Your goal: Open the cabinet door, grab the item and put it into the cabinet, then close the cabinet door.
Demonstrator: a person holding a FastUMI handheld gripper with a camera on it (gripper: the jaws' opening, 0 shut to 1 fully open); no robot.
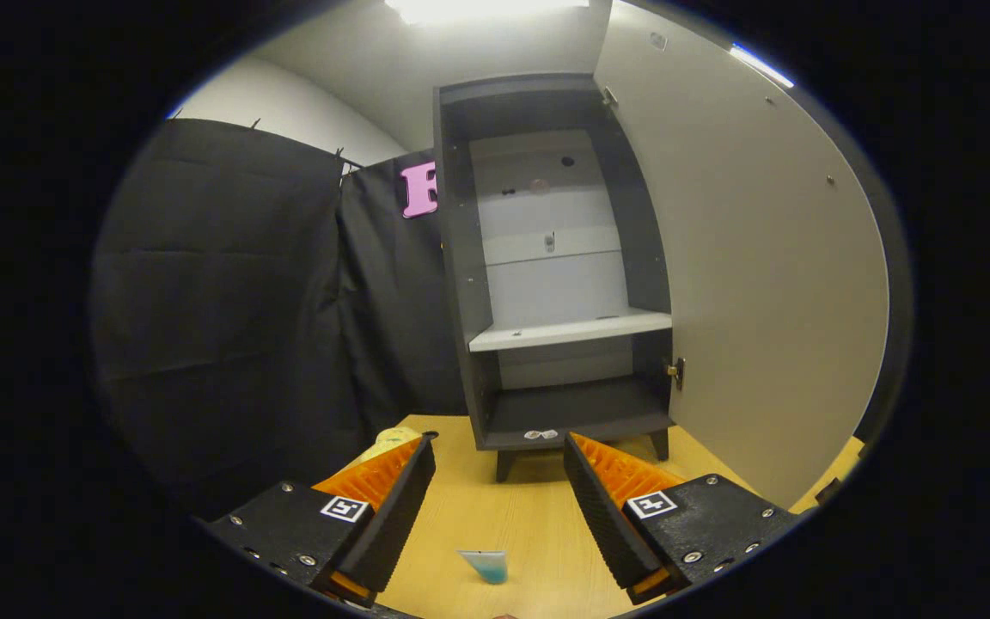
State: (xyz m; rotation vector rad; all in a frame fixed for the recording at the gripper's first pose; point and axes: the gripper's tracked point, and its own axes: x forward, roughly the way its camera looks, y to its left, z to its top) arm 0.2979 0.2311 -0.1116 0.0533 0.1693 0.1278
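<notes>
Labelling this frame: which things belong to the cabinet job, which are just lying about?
Job:
- cabinet, standing on the table
- cabinet door, swung open
- small blue item, on the table between the fingers
- gripper, fingers open, holding nothing

Lying about:
- yellowish thing behind the left finger
- small pale bit on the cabinet's bottom edge

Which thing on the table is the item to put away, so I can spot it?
Start at the dark cabinet with its door swung open, standing on the wooden table. Come back between the open tongs: the small cup lies there, translucent with blue-green contents, unlike the yellowish thing beyond the left finger.
</notes>
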